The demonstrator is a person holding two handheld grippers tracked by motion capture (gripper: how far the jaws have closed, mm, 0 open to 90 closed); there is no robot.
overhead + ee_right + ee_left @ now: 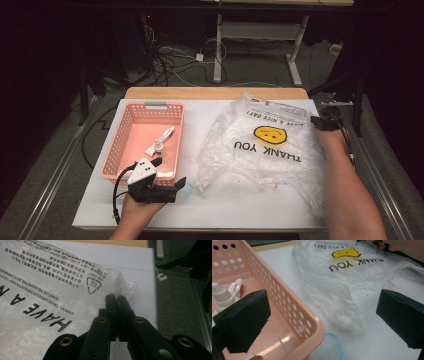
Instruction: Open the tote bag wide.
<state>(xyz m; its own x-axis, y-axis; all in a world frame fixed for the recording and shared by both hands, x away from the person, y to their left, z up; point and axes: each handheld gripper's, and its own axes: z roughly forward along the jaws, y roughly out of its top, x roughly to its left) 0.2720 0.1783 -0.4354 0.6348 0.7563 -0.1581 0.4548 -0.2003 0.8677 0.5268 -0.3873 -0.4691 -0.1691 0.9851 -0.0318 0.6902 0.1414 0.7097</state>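
Two grippers are at work on a white surface point(210, 205). A clear plastic bag point(270, 150) lies flat on the right half of it. The bag has a yellow smiley face point(270, 134) and the black words "THANK YOU" on it.

The right gripper point(324, 122) is at the far right edge of the bag. Its jaws are pressed together on a thin bit of the bag's edge. In the right gripper view the two black jaws meet at the crinkled corner of the bag point(62, 290), just beside a small recycling mark point(94, 285) and rows of tiny print.

The left gripper point(172, 187) is near the person, at the near left corner of the bag. Its jaws are wide apart and hold nothing. In the left gripper view one jaw hangs over a pink basket point(294, 312) and the other hangs over the surface on the right. The bag point(342, 285) lies between them, farther off.

The pink basket point(125, 145) sits on the left side of the surface, just beside the bag. A small white bottle point(159, 145) and a white tube point(165, 135) lie inside it. A faint blue circle point(332, 347) is drawn on the surface next to the basket's near corner.
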